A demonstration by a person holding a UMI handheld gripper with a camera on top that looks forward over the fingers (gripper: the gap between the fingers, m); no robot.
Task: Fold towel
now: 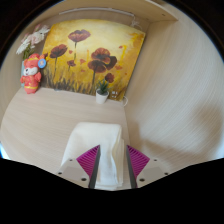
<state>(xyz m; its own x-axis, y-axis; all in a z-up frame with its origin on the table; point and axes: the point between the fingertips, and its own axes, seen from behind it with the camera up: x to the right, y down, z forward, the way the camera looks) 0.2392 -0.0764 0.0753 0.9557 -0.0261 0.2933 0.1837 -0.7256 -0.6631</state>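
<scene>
**Towel in the tool, fold under way**

A pale wooden desk (40, 125) runs back to a wall where a painting (95, 58) of red poppies on yellow leans. In front of it, well beyond the tool, stand a small potted plant (102, 91) and, off to the left, a red and white figurine (32, 75).

The towel (103, 148) is white and lies just ahead of the tool (108, 172), with a strip of it running back between the fingers. The pink pads show on either side of that strip, and the tool looks clenched on it.

To fold well, I'd say carry the held edge over low and level, line it up with the far edge, and let go only once the cloth lies flat.

The near end of the towel is hidden under the tool, so how much is already folded is unclear. Whether the pads truly press the cloth is hard to make out.
</scene>
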